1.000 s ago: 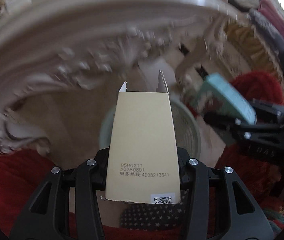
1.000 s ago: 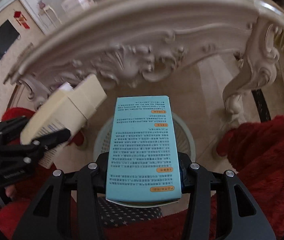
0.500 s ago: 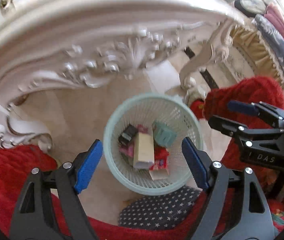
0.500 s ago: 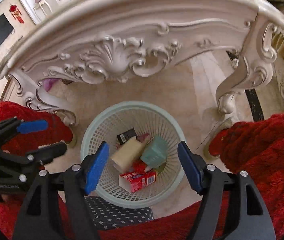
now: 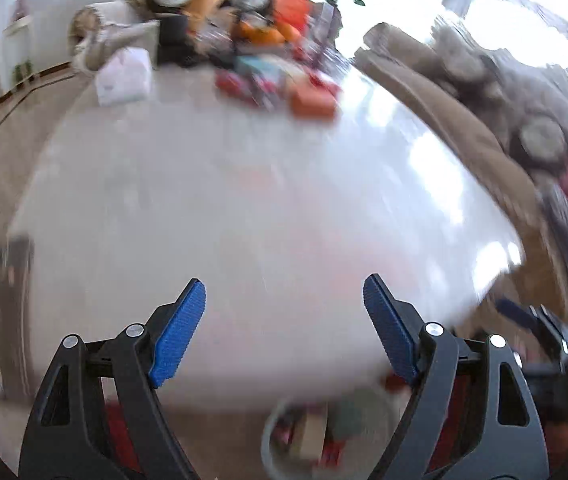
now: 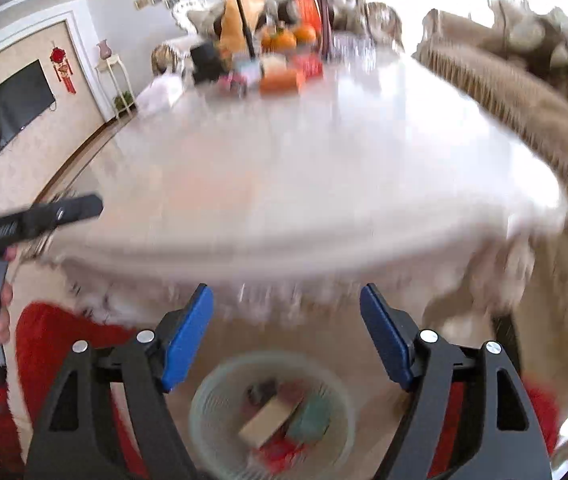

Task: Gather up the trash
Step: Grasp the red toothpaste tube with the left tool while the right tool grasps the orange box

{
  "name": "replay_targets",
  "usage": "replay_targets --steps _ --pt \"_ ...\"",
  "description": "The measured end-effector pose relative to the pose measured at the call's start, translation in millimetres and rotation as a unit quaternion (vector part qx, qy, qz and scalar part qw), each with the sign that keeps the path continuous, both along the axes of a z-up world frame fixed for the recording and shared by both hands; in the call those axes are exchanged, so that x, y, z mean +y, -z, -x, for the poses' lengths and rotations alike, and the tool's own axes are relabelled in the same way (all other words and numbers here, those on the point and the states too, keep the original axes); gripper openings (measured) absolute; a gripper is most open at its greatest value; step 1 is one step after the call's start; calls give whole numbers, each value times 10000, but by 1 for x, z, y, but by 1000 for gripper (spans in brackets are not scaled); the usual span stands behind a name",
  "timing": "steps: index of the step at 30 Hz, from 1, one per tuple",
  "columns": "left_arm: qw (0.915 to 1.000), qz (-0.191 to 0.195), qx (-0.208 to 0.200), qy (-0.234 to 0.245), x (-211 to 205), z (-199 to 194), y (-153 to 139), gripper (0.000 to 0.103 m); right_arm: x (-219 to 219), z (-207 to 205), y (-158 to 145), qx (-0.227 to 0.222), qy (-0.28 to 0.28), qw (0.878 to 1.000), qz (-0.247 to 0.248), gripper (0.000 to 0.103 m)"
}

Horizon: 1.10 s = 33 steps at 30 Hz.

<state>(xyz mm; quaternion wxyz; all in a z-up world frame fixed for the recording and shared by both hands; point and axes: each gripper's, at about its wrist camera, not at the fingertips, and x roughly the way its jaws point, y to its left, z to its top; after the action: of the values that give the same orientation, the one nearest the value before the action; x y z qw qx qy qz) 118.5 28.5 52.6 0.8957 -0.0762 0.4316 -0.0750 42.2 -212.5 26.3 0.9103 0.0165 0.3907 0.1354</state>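
Above the table (image 6: 324, 168), both grippers, left (image 5: 284, 332) and right (image 6: 286, 336), tilt downward, fingers just opened wide, holding nothing.

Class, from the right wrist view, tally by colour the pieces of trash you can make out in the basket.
Tan box: 1
Teal box: 1
Red packet: 1
Dark item: 1
Total: 4; blur may hide more.

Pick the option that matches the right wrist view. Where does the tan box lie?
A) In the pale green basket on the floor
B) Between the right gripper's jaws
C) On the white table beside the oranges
A: the tan box lies inside the pale green basket, below the open, empty right gripper.
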Motion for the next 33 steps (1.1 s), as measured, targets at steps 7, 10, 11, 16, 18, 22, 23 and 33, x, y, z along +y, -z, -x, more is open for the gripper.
replay_targets --steps 7,10,11,16,18,22,23,33 --pt "9949 158 -180 -979 27 -141 -23 79 21 -93 -28 -344 -50 9994 47 72" --pt "9912 -96 -196 -1306 28 -188 -17 79 29 -141 -27 -343 39 9993 153 72" --pt "9909 -100 -191 -1328 27 -201 -14 79 32 -157 -26 -367 77 9991 214 72" --pt "9909 67 -103 -1341 10 -263 3 79 41 -214 -20 -395 197 9984 358 72" --pt "9904 -3 -54 -1378 3 -278 11 79 45 -235 -16 -351 203 9982 435 72" --pt "9906 -2 103 -1363 -5 -304 24 79 54 -263 -9 -200 127 9991 358 72" --pt "9909 2 135 -1340 -6 -308 27 79 57 -264 -10 -154 106 9992 342 72" --pt "9914 -407 273 -1215 15 -332 46 79 86 -311 8 159 54 9990 420 72"
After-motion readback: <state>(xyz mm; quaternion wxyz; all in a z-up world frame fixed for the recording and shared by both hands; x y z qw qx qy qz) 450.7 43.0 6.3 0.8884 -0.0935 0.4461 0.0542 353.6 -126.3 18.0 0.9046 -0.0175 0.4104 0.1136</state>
